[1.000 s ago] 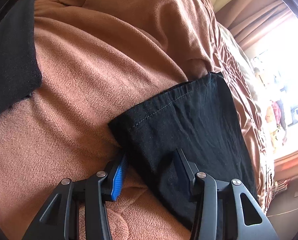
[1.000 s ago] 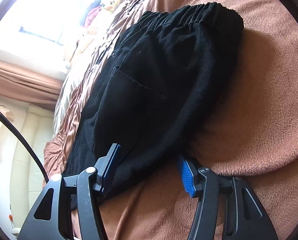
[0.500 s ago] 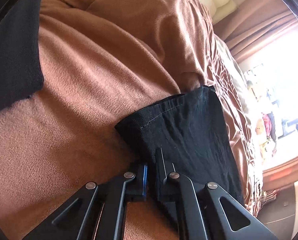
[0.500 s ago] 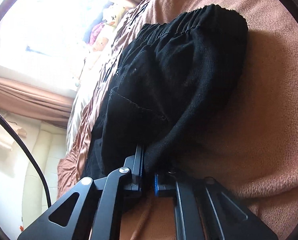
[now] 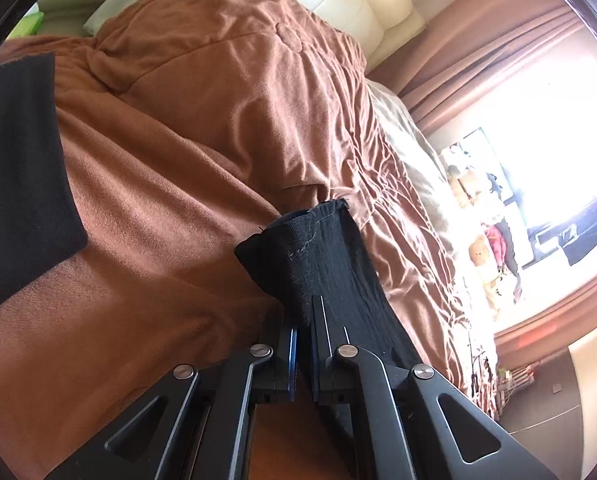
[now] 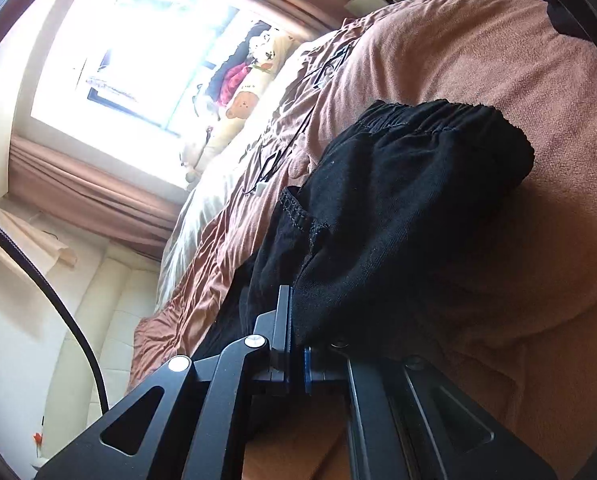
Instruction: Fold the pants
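Black pants lie on a brown blanket (image 5: 186, 184) on a bed. In the left wrist view my left gripper (image 5: 304, 312) is shut on the hem end of a pant leg (image 5: 318, 256) and holds it lifted off the blanket. In the right wrist view my right gripper (image 6: 296, 312) is shut on the side edge of the pants (image 6: 398, 208) near the elastic waistband (image 6: 450, 116), which is raised and bunched above the blanket (image 6: 518, 60). A back pocket seam (image 6: 298, 216) shows.
Another black cloth (image 5: 14, 176) lies at the left on the blanket. A cream padded headboard (image 5: 362, 0) and brown curtains (image 5: 490, 44) stand beyond. Stuffed toys (image 6: 250, 96) sit by the bright window. A black cable (image 6: 58, 312) crosses the right wrist view.
Both grippers closed on the pants, the left on the leg hem and the right on the waist edge, then lifted the cloth up off the blanket.
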{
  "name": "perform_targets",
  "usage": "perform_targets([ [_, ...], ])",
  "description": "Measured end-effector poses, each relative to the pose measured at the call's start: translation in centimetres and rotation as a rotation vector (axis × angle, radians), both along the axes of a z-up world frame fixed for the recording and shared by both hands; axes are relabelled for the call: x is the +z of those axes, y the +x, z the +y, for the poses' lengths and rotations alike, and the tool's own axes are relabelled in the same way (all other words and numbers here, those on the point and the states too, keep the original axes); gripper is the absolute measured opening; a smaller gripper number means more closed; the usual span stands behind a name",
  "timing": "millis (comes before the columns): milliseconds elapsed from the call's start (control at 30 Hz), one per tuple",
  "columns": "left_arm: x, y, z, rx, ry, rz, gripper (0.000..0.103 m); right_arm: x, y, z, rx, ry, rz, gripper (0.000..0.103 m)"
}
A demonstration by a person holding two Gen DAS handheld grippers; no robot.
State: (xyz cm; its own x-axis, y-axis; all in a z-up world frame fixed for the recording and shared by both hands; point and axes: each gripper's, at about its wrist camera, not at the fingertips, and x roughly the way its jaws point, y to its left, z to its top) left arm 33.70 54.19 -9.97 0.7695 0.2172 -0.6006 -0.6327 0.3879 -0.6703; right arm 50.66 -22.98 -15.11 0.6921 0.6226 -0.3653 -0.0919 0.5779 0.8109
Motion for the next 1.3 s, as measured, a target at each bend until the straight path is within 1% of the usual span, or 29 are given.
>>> perform_targets([
  [167, 1.7, -1.5, -0.4, -0.013, 0.011, -0.012, 0.005, 1.0, -1.3, -0.8, -0.003, -0.008, -0.011, 0.001],
  [300, 2.8, -3.9, -0.8, -0.006, 0.017, -0.022, 0.005, 2.0, -2.4, -1.5, -0.001, -0.019, -0.026, 0.001],
  [433, 3.1, -6.7, -1.4, -0.005, 0.013, -0.022, 0.005, 2.8, -4.6, -2.6, 0.011, -0.035, -0.039, 0.001],
  [567, 3.4, -9.8, -2.3, 0.005, 0.009, -0.030, 0.005, 3.1, -7.1, -3.5, 0.023, -0.045, -0.040, 0.001],
  [700, 3.6, -12.4, -3.0, 0.006, 0.012, -0.022, 0.005, 3.0, -8.8, -4.4, 0.024, -0.049, -0.033, 0.001],
  [1000, 3.0, -17.5, -4.1, 0.008, -0.005, -0.014, 0.005, 2.2, -13.3, -6.8, 0.024, -0.038, 0.002, 0.001],
  [1133, 2.3, -19.1, -4.1, 0.013, -0.022, -0.011, 0.005, 2.0, -14.8, -7.4, 0.021, -0.052, 0.023, 0.001],
  [1300, 1.6, -20.6, -4.1, 0.016, -0.033, -0.006, 0.005, 2.6, -16.3, -7.6, 0.024, -0.064, 0.036, 0.001],
])
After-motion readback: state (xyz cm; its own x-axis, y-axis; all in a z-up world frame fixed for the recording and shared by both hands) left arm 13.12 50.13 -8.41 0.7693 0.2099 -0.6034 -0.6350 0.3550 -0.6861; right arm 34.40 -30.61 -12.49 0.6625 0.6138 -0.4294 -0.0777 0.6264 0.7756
